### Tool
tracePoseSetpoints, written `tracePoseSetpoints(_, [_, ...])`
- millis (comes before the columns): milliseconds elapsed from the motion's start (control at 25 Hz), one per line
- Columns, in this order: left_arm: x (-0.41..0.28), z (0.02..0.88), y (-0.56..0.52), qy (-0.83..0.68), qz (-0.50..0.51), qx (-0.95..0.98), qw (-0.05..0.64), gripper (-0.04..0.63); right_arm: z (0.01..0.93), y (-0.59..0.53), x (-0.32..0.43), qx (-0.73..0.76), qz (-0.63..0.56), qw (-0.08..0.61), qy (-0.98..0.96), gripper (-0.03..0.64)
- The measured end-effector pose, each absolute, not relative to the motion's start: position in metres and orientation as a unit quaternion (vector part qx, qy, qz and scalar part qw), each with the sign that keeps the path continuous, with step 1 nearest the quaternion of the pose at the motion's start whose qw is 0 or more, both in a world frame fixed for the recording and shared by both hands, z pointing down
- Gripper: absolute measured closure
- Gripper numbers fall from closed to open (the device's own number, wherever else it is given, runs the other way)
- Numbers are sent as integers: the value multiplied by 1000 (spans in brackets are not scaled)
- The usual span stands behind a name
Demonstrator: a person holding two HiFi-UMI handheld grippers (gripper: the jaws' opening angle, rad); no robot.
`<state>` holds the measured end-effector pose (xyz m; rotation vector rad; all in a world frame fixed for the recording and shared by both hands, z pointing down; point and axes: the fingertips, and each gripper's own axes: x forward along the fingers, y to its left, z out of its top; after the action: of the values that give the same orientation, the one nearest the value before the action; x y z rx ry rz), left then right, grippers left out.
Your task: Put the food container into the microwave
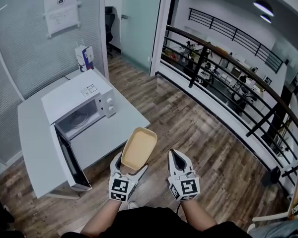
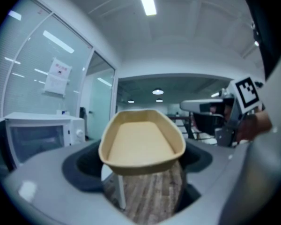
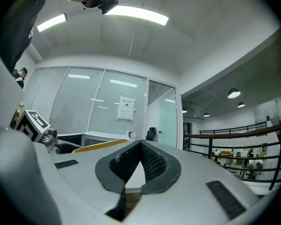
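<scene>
**Container gripped by one end, well short of the open microwave**

The left gripper [image 1: 131, 169] has its fingers [image 2: 82, 170] clamped on the near end of the tan food container [image 1: 139, 148], which juts up over the floor [image 1: 198, 133], at about 4 o'clock from the microwave [image 1: 79, 108]. The right gripper [image 1: 177, 157] is empty, its fingers [image 3: 154, 163] pressed together. With only one end held, the shallow container may pivot or slip on the way in. It could also clip the open door [image 1: 69, 160], which swings out past the bench [image 1: 114, 135] edge toward 6 o'clock. The bench is white and otherwise bare. A glass wall [image 1: 20, 33] stands at 11 o'clock, and a black railing [image 1: 228, 68] runs at 2 o'clock.
</scene>
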<state>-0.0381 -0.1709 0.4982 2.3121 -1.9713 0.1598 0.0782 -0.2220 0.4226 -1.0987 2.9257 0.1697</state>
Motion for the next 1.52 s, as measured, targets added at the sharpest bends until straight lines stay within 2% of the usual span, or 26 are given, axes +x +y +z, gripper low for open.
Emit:
tracePoseSetpoints(600, [-104, 498, -192, -689, 45, 721, 50, 117, 425, -251, -5, -299, 80, -4, 951, 611])
tracePoseSetpoints(1520, [-185, 499, -289, -791, 71, 605, 48, 115, 430, -367, -150, -116, 98, 12, 988, 611])
